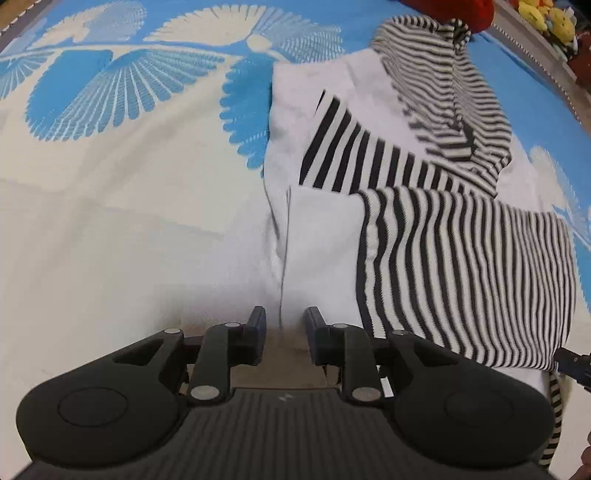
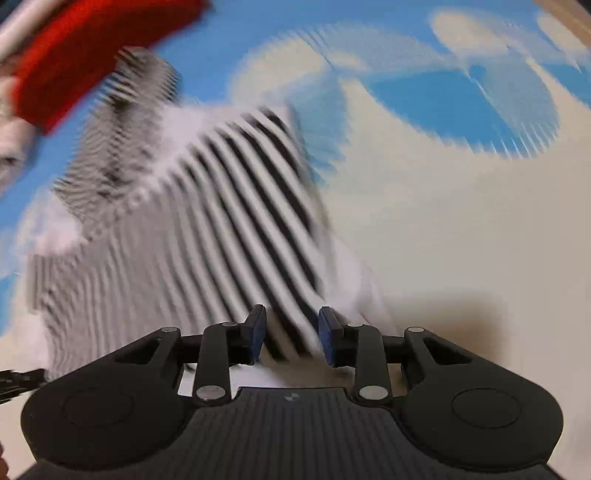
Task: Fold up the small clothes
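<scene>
The small garment (image 1: 406, 192), white with black-and-white striped panels, lies partly folded on a blue-and-cream patterned mat (image 1: 110, 184). In the left wrist view a wide-striped sleeve lies across its white body, a fine-striped panel covers the near right part, and a fine-striped hood reaches toward the far edge. Its left edge runs as a fairly straight white seam from the far side toward the camera.

The left tool (image 1: 284, 332) points steeply down over that near left edge, its jaws standing apart with the white seam line between them; the pads do not press the cloth. The right tool (image 2: 291, 332) sits at the garment's other near corner, jaws parted, with striped cloth lying between its fingers; that view is blurred, so whether the pads pinch the cloth I cannot tell.

Left of the garment the mat lies wide and bare, cream close by and blue farther off. At the far edge a red cloth (image 1: 465, 11) touches the hood. Yellow soft toys (image 1: 546, 16) sit beyond the mat's right border.
</scene>
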Motion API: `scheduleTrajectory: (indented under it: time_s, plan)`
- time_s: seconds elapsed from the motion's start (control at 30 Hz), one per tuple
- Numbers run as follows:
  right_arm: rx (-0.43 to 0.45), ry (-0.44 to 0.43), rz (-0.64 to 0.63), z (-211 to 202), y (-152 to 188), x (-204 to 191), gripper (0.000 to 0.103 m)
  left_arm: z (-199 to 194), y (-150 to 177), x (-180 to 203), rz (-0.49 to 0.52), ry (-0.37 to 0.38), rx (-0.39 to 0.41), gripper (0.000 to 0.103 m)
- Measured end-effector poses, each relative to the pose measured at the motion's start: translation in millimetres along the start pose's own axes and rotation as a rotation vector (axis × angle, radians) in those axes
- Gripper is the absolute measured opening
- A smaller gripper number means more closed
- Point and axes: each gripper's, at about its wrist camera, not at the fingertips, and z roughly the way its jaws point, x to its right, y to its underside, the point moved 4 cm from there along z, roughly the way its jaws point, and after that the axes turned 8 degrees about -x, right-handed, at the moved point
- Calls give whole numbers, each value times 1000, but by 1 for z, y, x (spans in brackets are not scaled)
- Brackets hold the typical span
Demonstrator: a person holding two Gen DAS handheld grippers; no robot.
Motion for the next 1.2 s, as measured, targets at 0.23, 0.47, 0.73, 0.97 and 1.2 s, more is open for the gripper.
scheduleTrajectory:
  time_s: [0.23, 0.47, 0.73, 0.97, 1.2]
  plan:
    - [206, -40, -145, -53, -7, -28, 33, -64, -5, 15, 31, 65, 205, 42]
    - [344, -31, -250, -81, -14, -41, 33, -91, -7, 30, 86, 9, 284, 61]
    - [382, 15, -301, -88, -10, -42, 33, -88, -9, 34, 108, 7, 278, 64]
    - [407, 34, -289, -93, -21, -34, 33, -82, -11, 40, 129, -11, 259, 64]
    - [416, 48, -293, -94, -24, -32, 33, -79, -10, 49, 152, -17, 248, 64]
